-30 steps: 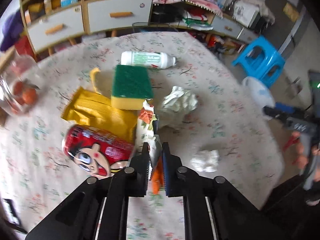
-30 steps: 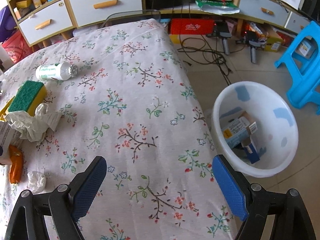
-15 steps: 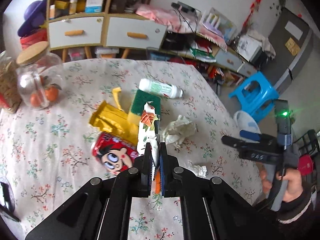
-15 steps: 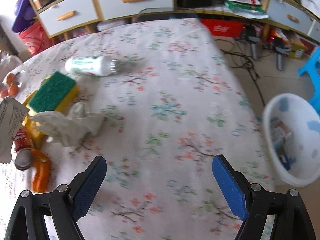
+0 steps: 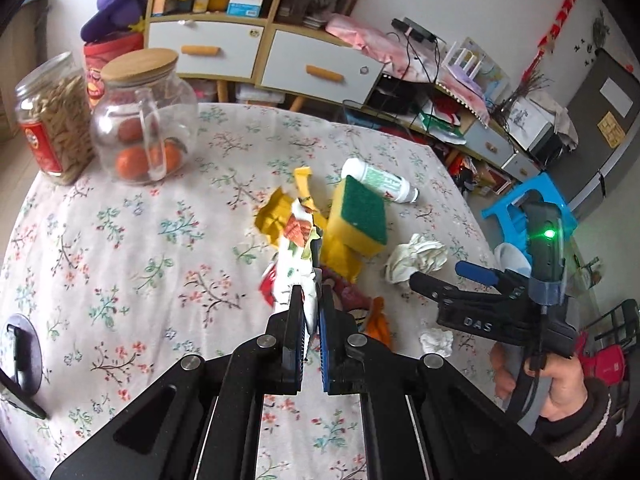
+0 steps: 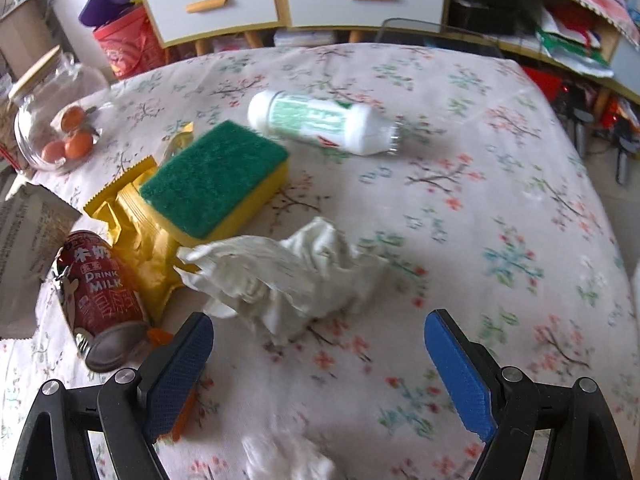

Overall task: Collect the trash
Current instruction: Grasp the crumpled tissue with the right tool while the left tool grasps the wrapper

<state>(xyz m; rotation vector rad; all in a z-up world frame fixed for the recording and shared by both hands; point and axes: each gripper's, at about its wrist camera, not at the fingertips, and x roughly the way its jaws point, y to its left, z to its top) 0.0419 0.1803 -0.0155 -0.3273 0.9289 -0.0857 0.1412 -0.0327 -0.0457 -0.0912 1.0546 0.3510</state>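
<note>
Between closed left gripper (image 5: 308, 304) fingers, crumpled white wrapper (image 5: 298, 256)

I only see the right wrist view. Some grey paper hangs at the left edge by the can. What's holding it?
Observer: The left gripper is shut on it. It is a printed wrapper.
Operator: Where is my gripper relative to the big tissue?
Observer: In the left wrist view the right gripper is open, just to the right of the tissue.
Operator: Any sign of the bin?
Observer: A white rim shows past the table edge, behind your gripper, near a blue stool.
</note>
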